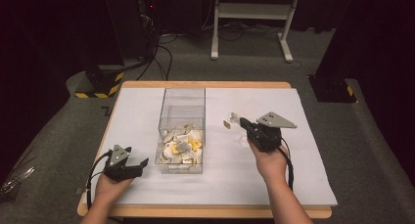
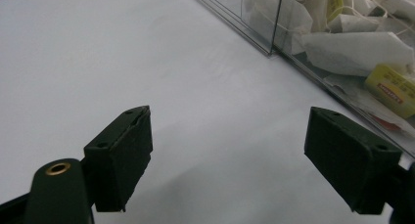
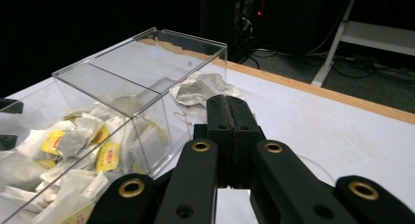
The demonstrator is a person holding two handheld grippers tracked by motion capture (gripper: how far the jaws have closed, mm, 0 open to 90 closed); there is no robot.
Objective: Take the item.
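Note:
A clear plastic box (image 1: 182,99) stands in the middle of the white table sheet, and its near half holds several tea bags (image 1: 183,148) with yellow tags. My right gripper (image 1: 242,121) hovers to the right of the box, shut on a tea bag (image 1: 234,118) whose tag hangs below it. In the right gripper view the jaws (image 3: 227,99) are pressed together, the crumpled tea bag (image 3: 203,89) sticks out past their tips, and the box (image 3: 188,37) is to the left. My left gripper (image 1: 137,155) rests open beside the box's near left corner. Its jaws (image 2: 227,136) have nothing between them, with the box wall (image 2: 271,50) ahead.
The white sheet (image 1: 254,180) covers a wooden table (image 1: 205,212) with bare room left and right of the box. Behind the table are a white stand (image 1: 252,11), cables on the floor and a black base with yellow stripes (image 1: 100,84).

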